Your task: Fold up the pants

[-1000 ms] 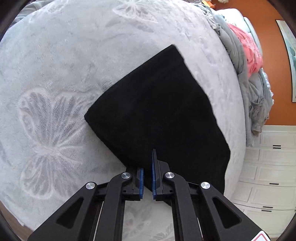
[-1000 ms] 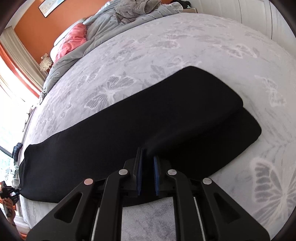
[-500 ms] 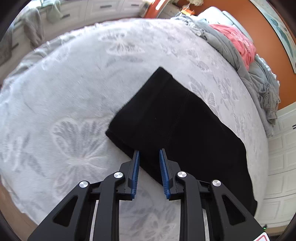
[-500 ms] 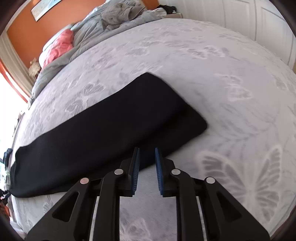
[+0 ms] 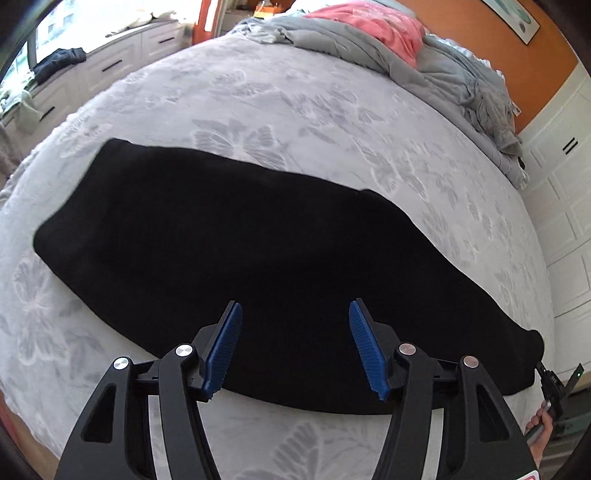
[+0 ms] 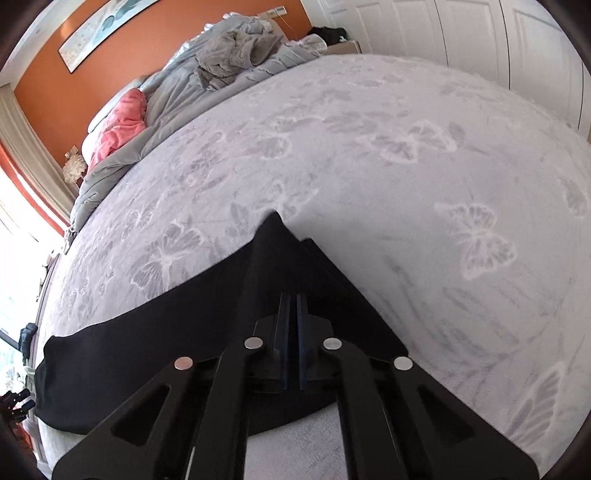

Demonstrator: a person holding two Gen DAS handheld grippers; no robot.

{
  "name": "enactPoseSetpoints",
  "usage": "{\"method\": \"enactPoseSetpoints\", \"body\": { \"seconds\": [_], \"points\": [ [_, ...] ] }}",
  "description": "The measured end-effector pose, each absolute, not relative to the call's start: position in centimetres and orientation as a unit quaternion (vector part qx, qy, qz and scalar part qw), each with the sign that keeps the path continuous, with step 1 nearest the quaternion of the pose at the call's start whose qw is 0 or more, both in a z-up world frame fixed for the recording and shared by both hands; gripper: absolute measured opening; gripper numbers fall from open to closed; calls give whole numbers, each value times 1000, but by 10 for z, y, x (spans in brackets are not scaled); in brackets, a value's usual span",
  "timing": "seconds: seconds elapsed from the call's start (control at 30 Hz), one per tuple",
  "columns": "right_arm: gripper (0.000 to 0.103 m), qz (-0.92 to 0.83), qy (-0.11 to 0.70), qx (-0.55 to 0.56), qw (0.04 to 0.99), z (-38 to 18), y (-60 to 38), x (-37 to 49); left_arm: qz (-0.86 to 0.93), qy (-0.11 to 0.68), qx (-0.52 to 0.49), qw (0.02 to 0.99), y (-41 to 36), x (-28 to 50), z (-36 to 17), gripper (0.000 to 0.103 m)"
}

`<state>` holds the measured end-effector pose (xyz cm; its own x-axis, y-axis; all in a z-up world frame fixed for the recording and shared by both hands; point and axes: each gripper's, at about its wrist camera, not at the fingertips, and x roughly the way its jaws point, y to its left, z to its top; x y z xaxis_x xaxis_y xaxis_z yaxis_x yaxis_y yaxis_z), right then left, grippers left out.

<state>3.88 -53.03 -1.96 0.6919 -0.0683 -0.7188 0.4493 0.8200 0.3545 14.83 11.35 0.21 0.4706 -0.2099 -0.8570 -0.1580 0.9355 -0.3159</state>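
The black pants (image 5: 240, 243) lie flat and lengthwise across the grey butterfly-patterned bed cover (image 5: 295, 110). My left gripper (image 5: 295, 314) is open wide and empty, hovering over the near long edge of the pants. In the right wrist view the pants (image 6: 147, 343) end in a raised pointed corner (image 6: 275, 229). My right gripper (image 6: 291, 306) is shut on that end of the pants, with the cloth lifted into a peak around the blue pads.
A crumpled grey duvet (image 5: 406, 62) and pink cloth (image 5: 369, 26) lie at the far side of the bed; they also show in the right wrist view (image 6: 207, 70). White drawers (image 5: 92, 70) and white closet doors (image 6: 480, 37) border the bed.
My left gripper opened wide and pulled back, now seeing the whole length of the pants. My right gripper opened briefly, then shut on the pants' end and lifted it into a peak.
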Motion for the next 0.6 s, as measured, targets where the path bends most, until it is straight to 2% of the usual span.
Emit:
{"method": "enactPoseSetpoints", "body": {
  "seconds": [0.07, 0.1, 0.17, 0.43, 0.47, 0.5, 0.53, 0.6],
  "points": [
    [16, -150, 378, 250, 878, -18, -529, 39, -24, 515, -185, 836, 100, 151, -3, 58],
    [33, -156, 383, 248, 876, -20, -529, 38, -30, 515, -186, 836, 93, 151, -5, 58],
    [50, -169, 389, 251, 870, -25, -531, 32, -37, 518, -182, 835, 82, 153, -7, 58],
    [50, -131, 400, 285, 861, -50, -524, 35, -82, 517, -158, 838, 29, 143, -10, 62],
    [47, -127, 401, 291, 859, -52, -525, 42, -86, 518, -156, 837, 23, 142, -12, 62],
    [18, -119, 396, 301, 859, -53, -526, 48, -92, 518, -154, 837, 17, 142, -13, 62],
    [4, -112, 394, 313, 857, -52, -528, 52, -97, 518, -149, 837, 10, 141, -15, 62],
    [3, -113, 357, 317, 871, -30, -528, 45, -103, 524, -137, 834, -2, 140, -17, 62]
  ]
}}
